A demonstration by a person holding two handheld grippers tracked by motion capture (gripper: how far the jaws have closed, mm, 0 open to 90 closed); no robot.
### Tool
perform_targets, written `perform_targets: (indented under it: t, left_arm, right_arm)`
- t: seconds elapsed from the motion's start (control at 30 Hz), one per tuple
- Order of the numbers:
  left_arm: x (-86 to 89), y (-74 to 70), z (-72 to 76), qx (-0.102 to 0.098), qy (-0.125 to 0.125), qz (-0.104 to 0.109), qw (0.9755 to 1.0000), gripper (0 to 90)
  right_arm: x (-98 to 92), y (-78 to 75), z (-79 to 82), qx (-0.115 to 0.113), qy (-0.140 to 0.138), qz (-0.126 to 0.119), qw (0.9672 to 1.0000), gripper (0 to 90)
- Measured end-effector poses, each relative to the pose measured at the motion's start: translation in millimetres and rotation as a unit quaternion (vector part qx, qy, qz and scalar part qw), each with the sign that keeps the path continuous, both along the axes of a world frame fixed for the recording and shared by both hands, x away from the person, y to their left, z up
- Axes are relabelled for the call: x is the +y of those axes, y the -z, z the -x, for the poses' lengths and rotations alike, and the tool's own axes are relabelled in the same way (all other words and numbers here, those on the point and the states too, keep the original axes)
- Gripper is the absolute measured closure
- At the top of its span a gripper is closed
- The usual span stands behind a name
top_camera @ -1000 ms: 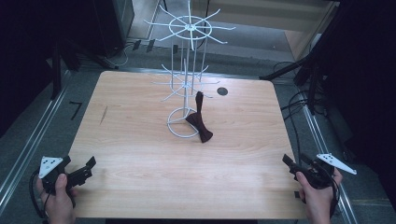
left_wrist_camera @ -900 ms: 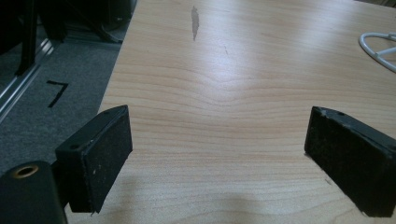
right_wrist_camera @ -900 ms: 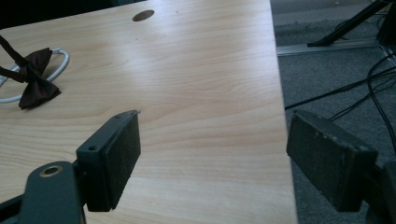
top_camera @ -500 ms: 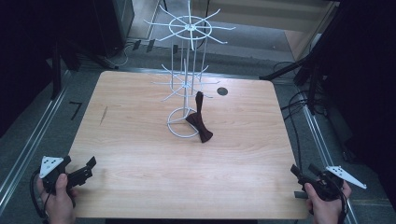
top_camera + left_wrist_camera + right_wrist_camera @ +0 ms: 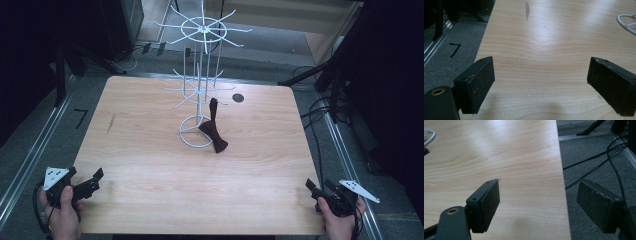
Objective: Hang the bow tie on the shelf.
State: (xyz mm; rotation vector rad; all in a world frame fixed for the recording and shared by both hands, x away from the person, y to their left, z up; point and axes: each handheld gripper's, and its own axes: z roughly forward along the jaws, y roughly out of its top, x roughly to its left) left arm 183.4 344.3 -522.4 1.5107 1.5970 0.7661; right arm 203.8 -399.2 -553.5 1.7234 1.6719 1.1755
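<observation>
While the pale wood-grain bench (image 5: 150, 165) with rounded corners occupies most of the high view, its near corners are each attended by one hand-held tool. The tall white wire display rack (image 5: 201, 85), with two tiers of radiating hooks on a central post and a ring base, stands upright on the far middle of the bench. Against that ring base, on its right side, lies the dark maroon fabric bow tie (image 5: 214, 129), its strap rising towards the lower tier of hooks; whether the strap hangs on a hook cannot be told. The bow tie is well apart from both tools. The left gripper (image 5: 95, 180), black with a grey three-cornered plate, is held over the near left corner of the bench, jaws apart and holding nothing, bare wood between them in the left gripper view. The right gripper (image 5: 312, 192), of the same make, sits at the near right corner, jaws likewise apart and empty; the right gripper view shows one jaw over the wood and the other beyond the bench edge, above grey floor crossed by thin black cables (image 5: 594, 157). A small round black disc (image 5: 238, 98) lies on the bench, right of the rack.
</observation>
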Motion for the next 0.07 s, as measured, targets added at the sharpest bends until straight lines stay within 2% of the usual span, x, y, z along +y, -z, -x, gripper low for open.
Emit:
perform_targets:
  t: [0.07]
  left_arm:
    - [-0.2,-0.2,0.3,0.001,-0.001,-0.003,1.0,8.3]
  right_arm:
    - [1.9,-0.3,0.1,0.002,-0.004,0.003,1.0,18.5]
